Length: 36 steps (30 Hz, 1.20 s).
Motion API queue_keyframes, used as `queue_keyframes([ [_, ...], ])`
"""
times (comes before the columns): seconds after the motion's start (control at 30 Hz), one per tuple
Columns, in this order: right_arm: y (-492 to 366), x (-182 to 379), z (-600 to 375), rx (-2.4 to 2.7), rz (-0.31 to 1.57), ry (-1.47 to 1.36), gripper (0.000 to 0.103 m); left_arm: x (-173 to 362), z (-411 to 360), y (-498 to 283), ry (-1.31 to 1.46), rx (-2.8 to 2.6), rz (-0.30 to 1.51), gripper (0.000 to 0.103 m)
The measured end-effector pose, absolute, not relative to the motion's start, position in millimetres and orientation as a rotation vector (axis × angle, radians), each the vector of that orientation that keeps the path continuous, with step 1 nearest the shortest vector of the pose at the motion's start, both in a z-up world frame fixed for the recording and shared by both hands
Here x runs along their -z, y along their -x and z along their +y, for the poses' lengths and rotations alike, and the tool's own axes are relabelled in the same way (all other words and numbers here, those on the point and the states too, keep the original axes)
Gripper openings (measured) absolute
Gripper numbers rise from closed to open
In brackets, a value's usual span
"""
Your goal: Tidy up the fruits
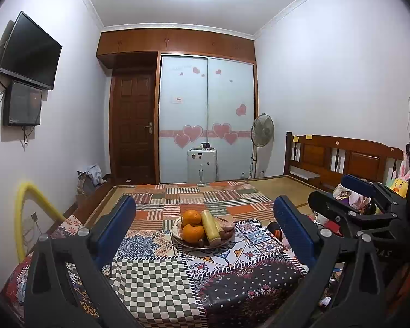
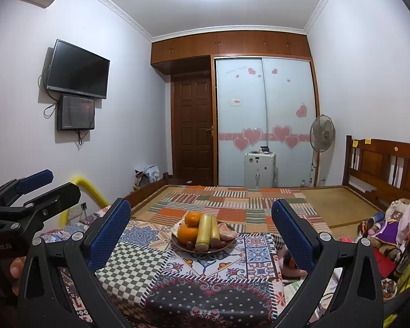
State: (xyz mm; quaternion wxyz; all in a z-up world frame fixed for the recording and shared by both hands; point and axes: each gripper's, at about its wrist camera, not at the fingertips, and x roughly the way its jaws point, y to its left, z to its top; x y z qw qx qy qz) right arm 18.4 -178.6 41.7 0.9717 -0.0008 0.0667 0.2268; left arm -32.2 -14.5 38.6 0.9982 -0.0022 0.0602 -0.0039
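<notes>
A shallow plate (image 1: pixel 223 242) (image 2: pixel 175 243) stands on a small table under a patchwork cloth (image 1: pixel 155 278) (image 2: pixel 134 262). On the plate lie two oranges (image 1: pixel 192 216) (image 2: pixel 192 218), one stacked on the other, with a long pale yellow piece (image 1: pixel 210 228) (image 2: pixel 203 231) beside them. To the right are pinkish pieces (image 2: pixel 227 231), and small dark fruits lie at the front. My left gripper (image 1: pixel 204 201) (image 2: pixel 65 181) is open and empty, short of the plate. My right gripper (image 2: pixel 201 205) (image 1: pixel 339 194) is also open and empty, level with the left one.
Behind the table is a bed with a patchwork cover (image 1: pixel 205 194) and a wooden headboard (image 1: pixel 341 155). Stuffed toys and clutter (image 2: pixel 391 224) fill the right side. A yellow foam tube (image 1: pixel 27 210) curves at the left. A hand (image 2: pixel 16 270) shows at the left edge.
</notes>
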Motion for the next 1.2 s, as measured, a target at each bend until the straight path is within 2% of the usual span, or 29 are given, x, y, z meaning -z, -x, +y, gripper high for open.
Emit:
queue_keyframes([
  [1.2,-15.3,-45.8,-177.8,-0.457,0.132,-0.02,0.103,-32.7,-10.6,28.6,0.03,0.038,0.144,0.103],
])
